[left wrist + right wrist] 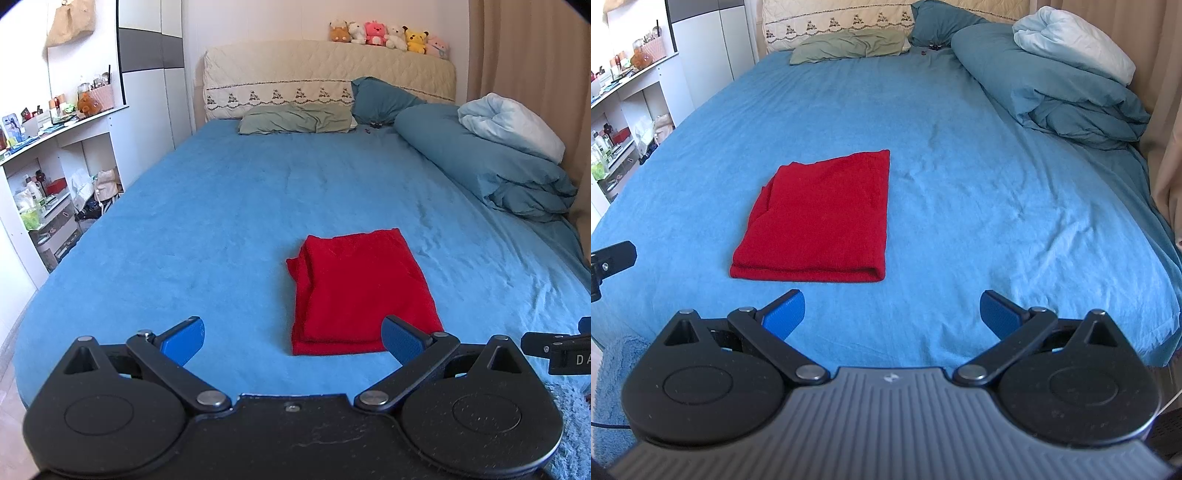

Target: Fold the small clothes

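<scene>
Red folded garment (pixel 820 218) flat on blue bed (pixel 960 166), both tools spread, empty

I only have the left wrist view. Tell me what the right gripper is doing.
Observer: The right gripper is open, with nothing between its fingers.
Operator: Report the red garment's near right corner; it is hidden in my view.
Observer: The red garment ends there in a rounded fold, flat on the blue sheet.
Operator: Place it against the right gripper.
Observer: It lies ahead and to the left of it, apart from both fingers.
</scene>
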{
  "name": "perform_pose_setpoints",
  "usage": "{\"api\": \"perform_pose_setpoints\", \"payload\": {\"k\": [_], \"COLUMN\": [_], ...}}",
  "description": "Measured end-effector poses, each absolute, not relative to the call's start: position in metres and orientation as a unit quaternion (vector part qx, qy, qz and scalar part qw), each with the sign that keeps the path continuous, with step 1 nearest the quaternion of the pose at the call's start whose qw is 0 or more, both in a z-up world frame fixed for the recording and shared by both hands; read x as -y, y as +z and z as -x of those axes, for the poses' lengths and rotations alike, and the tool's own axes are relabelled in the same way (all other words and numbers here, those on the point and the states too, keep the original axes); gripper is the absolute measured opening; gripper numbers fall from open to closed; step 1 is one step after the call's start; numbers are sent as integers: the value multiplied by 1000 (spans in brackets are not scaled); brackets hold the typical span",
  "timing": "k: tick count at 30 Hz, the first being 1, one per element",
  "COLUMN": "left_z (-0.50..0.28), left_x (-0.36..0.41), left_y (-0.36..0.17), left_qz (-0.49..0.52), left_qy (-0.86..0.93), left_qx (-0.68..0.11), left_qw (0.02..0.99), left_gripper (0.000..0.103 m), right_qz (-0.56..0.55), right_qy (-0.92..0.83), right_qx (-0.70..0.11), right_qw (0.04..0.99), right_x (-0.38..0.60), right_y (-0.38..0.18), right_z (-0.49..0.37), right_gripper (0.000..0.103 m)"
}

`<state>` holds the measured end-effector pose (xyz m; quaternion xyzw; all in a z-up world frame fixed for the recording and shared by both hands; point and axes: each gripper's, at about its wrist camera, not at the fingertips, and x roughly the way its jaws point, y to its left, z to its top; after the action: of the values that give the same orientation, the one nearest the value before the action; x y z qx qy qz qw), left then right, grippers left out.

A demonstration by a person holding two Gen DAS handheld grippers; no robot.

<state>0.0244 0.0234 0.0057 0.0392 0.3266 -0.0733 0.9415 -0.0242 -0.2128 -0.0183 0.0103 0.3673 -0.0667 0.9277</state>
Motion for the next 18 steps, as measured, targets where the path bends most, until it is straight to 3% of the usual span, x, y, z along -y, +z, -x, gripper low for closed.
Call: {"api": "perform_pose_setpoints", "payload": {"k": [18], "left_z": [-26], "left_x": [-27], "left_y": [6], "left_qz": [-30], "left_qy": [-75], "left_qx": [-330], "left_qw": [940], "left_gripper": [103], "right_qz": [-8], "right_qy": [-66], "right_qx": [-369], "right_qw": [927], "right_x": [208], "right_y": [-19], "right_z": [23], "right_gripper": [103]}}
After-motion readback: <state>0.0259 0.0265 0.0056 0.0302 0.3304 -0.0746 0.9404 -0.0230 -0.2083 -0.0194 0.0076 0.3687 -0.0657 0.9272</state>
